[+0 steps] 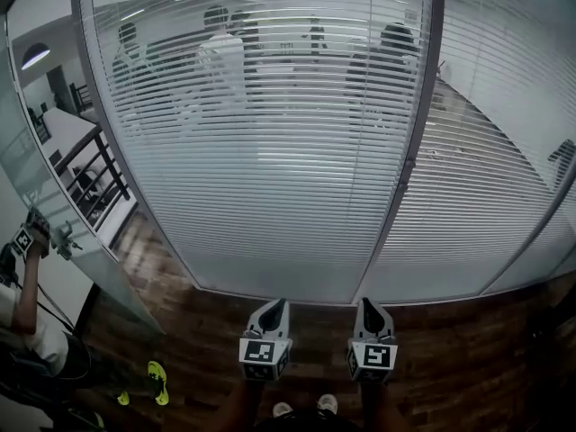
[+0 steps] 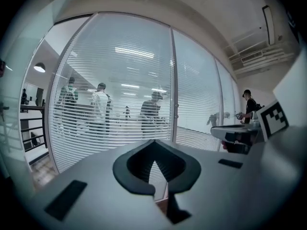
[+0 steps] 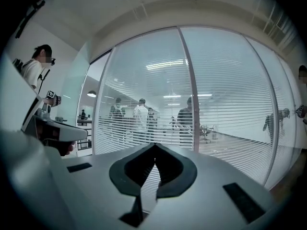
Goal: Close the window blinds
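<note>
Straight ahead, the blinds [image 1: 270, 133] hang with slats tilted open, well apart from the left gripper [image 1: 273, 309] and right gripper [image 1: 369, 306], both empty with jaws pressed together, so the sound move is finding their control first, likely near the frame post [image 1: 409, 165].

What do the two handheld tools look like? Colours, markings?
Matching pair: left tool and right tool have pale grey bodies, dark ridged pads around a spade-shaped gap, and a white cube with black square markers at the rear. No cables visible.
</note>
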A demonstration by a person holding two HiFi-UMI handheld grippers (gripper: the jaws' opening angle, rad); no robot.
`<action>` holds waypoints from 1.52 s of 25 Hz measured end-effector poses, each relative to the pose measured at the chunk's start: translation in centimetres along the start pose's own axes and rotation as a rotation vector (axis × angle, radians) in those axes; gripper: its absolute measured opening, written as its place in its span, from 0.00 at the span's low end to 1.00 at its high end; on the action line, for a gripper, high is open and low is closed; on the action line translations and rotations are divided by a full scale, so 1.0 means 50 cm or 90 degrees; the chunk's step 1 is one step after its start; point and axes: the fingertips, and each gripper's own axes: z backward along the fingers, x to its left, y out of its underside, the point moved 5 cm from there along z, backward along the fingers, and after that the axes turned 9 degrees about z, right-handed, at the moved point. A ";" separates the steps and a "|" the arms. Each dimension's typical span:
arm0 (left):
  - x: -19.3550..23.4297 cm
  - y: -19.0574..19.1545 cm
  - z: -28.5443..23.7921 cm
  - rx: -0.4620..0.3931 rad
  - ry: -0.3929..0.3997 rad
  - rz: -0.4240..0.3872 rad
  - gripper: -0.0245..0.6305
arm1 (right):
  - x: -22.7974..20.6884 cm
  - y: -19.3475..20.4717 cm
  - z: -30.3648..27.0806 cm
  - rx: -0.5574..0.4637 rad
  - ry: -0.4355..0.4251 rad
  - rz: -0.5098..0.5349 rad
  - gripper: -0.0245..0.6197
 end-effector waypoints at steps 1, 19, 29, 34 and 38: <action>0.002 0.007 -0.004 -0.002 0.003 -0.002 0.03 | 0.000 0.010 -0.003 0.003 0.001 -0.001 0.04; 0.057 -0.002 0.017 0.021 0.052 -0.012 0.03 | 0.066 -0.019 -0.007 0.024 0.034 -0.005 0.04; 0.066 -0.009 -0.036 0.018 0.054 -0.008 0.03 | 0.058 -0.026 -0.057 0.034 0.037 0.006 0.04; 0.070 -0.021 -0.064 0.009 0.048 -0.007 0.03 | 0.058 -0.027 -0.098 0.023 0.017 0.018 0.04; 0.070 -0.026 -0.145 0.016 0.037 -0.044 0.03 | 0.040 -0.041 -0.156 0.009 0.009 0.025 0.04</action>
